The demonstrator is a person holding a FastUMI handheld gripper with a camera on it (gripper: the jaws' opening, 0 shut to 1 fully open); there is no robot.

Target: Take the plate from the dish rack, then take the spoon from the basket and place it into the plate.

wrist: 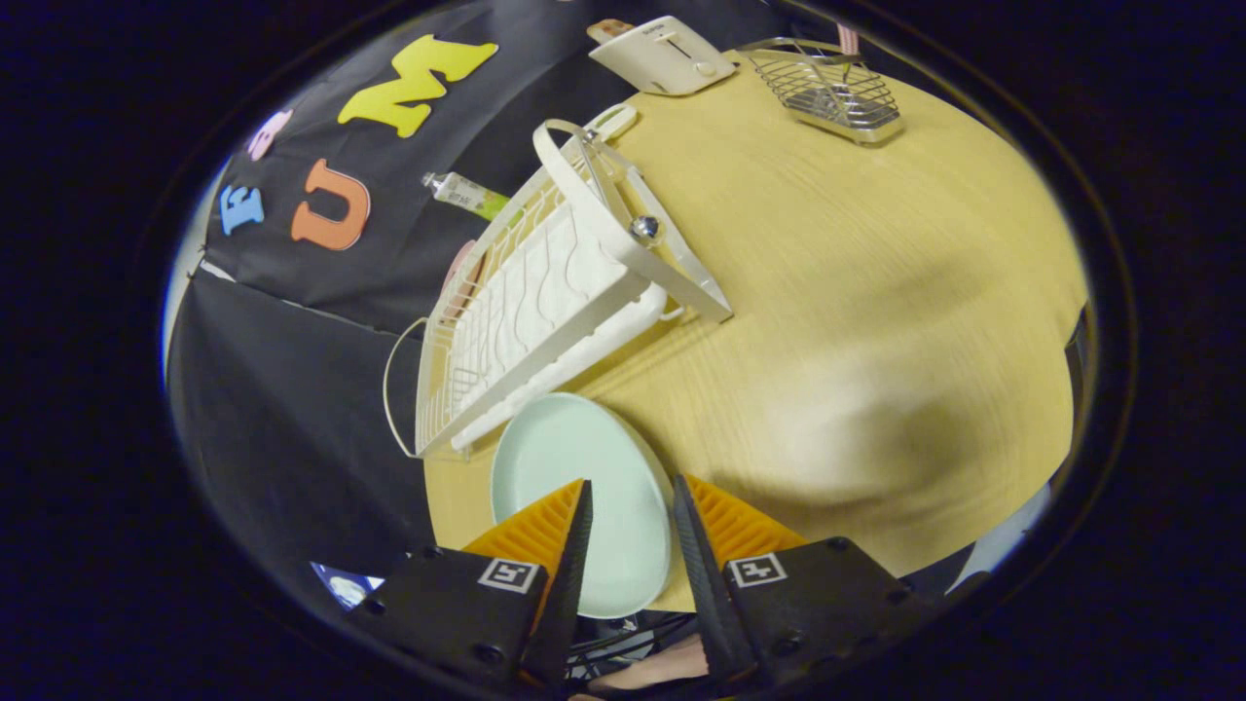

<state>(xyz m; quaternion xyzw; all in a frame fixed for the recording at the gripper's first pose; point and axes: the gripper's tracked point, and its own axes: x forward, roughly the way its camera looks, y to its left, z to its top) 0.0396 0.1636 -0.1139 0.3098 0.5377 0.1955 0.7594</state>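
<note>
The tool [628, 506] is hovering over the pale green plate [574, 477], its fingers apart and gripping nothing. The plate is lying flat on the worktop [876, 321], just beside the white dish rack [545, 292], with its near rim hanging close to the worktop's edge. The wire basket [832, 88] is sitting well apart at the far side, next to a toaster [662, 54]; a spoon's handle seems to be poking out of it. The risk I'm seeing: a careless nudge could be pushing the plate off that edge, or a spoon dropped from too high could be bouncing out.
</note>
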